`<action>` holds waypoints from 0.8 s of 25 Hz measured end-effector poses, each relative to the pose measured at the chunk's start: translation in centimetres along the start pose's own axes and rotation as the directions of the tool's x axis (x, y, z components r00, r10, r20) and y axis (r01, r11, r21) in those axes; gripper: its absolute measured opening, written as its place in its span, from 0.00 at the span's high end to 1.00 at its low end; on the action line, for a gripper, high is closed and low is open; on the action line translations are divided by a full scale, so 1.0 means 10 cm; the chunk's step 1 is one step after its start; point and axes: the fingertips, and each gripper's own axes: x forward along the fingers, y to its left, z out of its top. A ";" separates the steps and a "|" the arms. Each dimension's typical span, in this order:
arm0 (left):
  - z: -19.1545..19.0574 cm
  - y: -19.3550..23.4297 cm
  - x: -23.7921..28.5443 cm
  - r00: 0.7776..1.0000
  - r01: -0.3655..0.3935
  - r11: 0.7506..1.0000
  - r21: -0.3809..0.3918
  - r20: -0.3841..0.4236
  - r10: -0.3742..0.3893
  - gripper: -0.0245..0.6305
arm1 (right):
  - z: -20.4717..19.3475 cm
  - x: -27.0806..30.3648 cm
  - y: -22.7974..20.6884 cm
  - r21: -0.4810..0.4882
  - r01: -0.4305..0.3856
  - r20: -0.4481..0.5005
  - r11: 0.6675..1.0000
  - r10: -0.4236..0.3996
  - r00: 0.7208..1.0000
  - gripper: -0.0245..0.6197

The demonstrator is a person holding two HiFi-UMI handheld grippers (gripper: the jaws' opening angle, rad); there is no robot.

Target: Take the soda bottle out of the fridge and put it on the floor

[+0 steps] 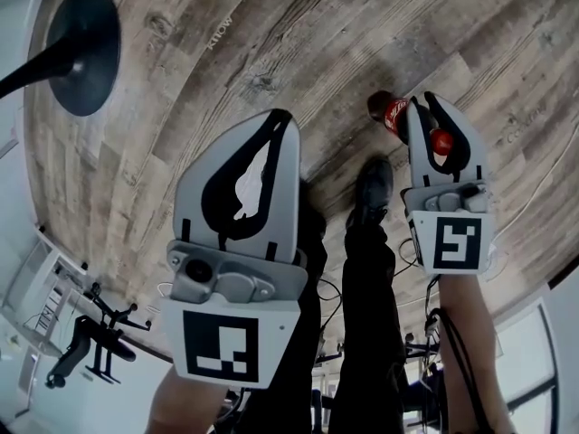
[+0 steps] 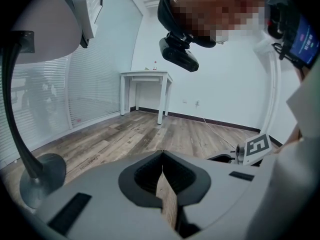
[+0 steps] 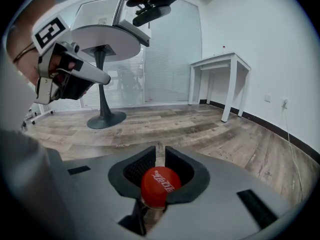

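The soda bottle (image 1: 392,113), with a red label and a red cap (image 3: 160,185), hangs over the wooden floor (image 1: 298,52). My right gripper (image 1: 425,102) is shut on its neck just under the cap, and the body points down past the jaws. In the right gripper view (image 3: 160,153) the cap sits in the hollow between the jaws and hides the bottle's body. I cannot tell whether the bottle's base touches the floor. My left gripper (image 1: 282,117) is beside it on the left, shut with nothing in it. In its own view (image 2: 162,156) only a thin slit shows between the jaws.
A round black pedestal base (image 1: 86,48) of a table stands on the floor at the far left. The person's dark trouser legs and a shoe (image 1: 373,193) are between the grippers. A white table (image 2: 146,76) stands by the far wall. A black stand (image 1: 90,342) is at the lower left.
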 end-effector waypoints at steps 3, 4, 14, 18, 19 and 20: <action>-0.05 0.00 -0.02 1.000 0.000 1.000 -0.002 -0.006 0.000 0.94 | -0.13 0.01 0.02 -0.003 -0.001 -0.029 1.000 0.001 1.000 0.85; -0.06 0.00 -0.03 1.000 0.001 1.000 0.000 -0.009 -0.001 0.94 | -0.15 0.02 0.03 -0.004 0.001 -0.027 1.000 -0.001 1.000 0.85; -0.06 0.03 -0.03 1.000 -0.004 1.000 0.000 -0.009 0.004 0.94 | -0.38 0.12 0.08 -0.021 -0.012 -0.059 1.000 0.011 0.998 0.85; -0.09 0.02 -0.02 1.000 0.000 1.000 0.005 -0.017 0.000 0.94 | -0.46 0.14 0.11 -0.024 -0.018 -0.072 1.000 0.016 0.997 0.85; -0.10 0.01 -0.03 1.000 -0.001 1.000 0.004 -0.018 0.001 0.94 | -0.48 0.13 0.11 -0.024 -0.020 -0.072 1.000 0.018 0.997 0.85; -0.10 0.01 -0.02 1.000 -0.001 1.000 0.004 -0.018 0.002 0.94 | -0.48 0.13 0.12 -0.028 -0.023 -0.073 0.999 0.021 0.997 0.85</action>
